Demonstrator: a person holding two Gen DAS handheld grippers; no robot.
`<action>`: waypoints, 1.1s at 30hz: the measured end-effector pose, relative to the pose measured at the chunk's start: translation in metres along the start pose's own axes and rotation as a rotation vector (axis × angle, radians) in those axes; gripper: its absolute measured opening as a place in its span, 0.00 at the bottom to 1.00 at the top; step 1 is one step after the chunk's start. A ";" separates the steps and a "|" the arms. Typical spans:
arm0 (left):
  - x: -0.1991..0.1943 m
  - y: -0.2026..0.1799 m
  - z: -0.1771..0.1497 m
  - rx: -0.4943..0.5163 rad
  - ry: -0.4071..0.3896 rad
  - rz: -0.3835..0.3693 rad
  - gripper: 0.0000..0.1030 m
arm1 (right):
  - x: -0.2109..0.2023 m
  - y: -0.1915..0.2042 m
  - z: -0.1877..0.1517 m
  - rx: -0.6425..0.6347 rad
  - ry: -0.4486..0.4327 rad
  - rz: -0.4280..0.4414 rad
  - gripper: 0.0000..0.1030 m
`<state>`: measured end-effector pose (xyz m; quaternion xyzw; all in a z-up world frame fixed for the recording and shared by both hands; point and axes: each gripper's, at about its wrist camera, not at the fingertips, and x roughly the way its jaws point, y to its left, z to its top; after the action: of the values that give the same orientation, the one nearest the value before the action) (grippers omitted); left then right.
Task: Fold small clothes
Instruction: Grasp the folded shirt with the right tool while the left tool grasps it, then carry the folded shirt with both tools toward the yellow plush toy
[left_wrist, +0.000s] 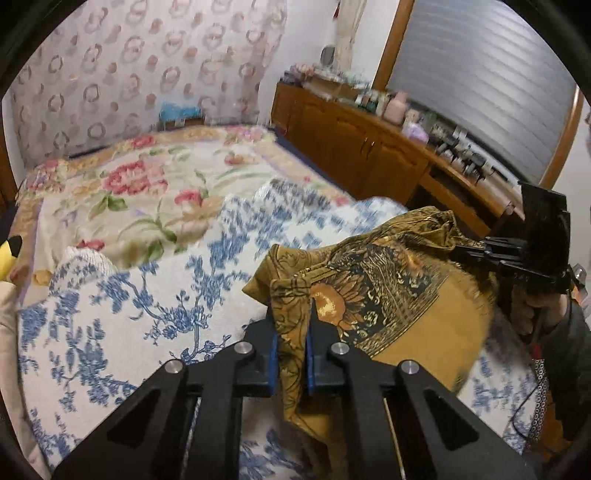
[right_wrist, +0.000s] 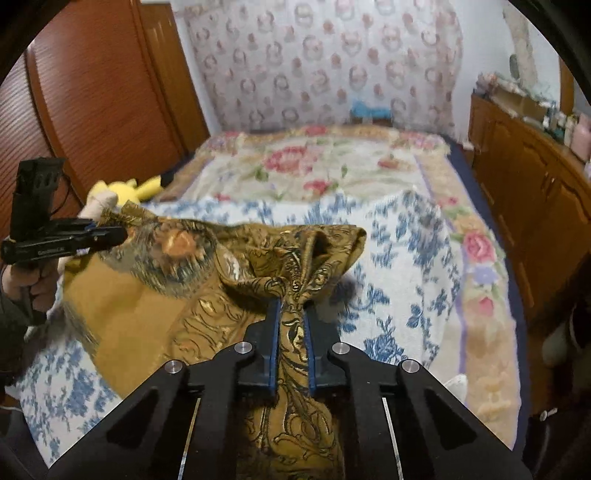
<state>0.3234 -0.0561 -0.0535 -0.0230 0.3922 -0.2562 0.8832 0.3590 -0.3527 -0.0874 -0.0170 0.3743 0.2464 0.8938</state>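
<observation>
A: You have the mustard-gold patterned cloth (left_wrist: 373, 295) off the bed (left_wrist: 110, 295) at two points. Your left gripper (left_wrist: 291, 332) has its jaws clamped on one bunched corner, and your right gripper (right_wrist: 291, 332) is clamped the same way on another; the span between them sags and its lower edge trails on the blue-and-white floral cover (right_wrist: 406, 258).

B: How will it handle?

A: Light and limp, I'd judge, with no stiffness of its own. The weave looks thin and slightly sheeny, with metallic scrollwork and a sunflower motif, so it may slide between the blue pads (left_wrist: 274, 362) if you tug hard. The corners are gathered into thick wads, which helps the hold.

B: Where should you grip?

A: Stay on the corners or hem, and keep even tension so the drape hangs flat, not twisted
</observation>
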 end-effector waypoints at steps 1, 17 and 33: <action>-0.007 -0.001 0.001 0.003 -0.015 -0.002 0.07 | -0.006 0.003 0.001 0.002 -0.018 -0.002 0.08; -0.123 0.002 -0.017 0.031 -0.196 0.066 0.07 | -0.039 0.074 0.041 -0.091 -0.126 0.046 0.07; -0.221 0.073 -0.072 -0.101 -0.352 0.245 0.07 | -0.004 0.199 0.106 -0.371 -0.161 0.114 0.07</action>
<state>0.1804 0.1223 0.0297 -0.0639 0.2443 -0.1188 0.9603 0.3361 -0.1567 0.0225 -0.1405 0.2503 0.3617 0.8870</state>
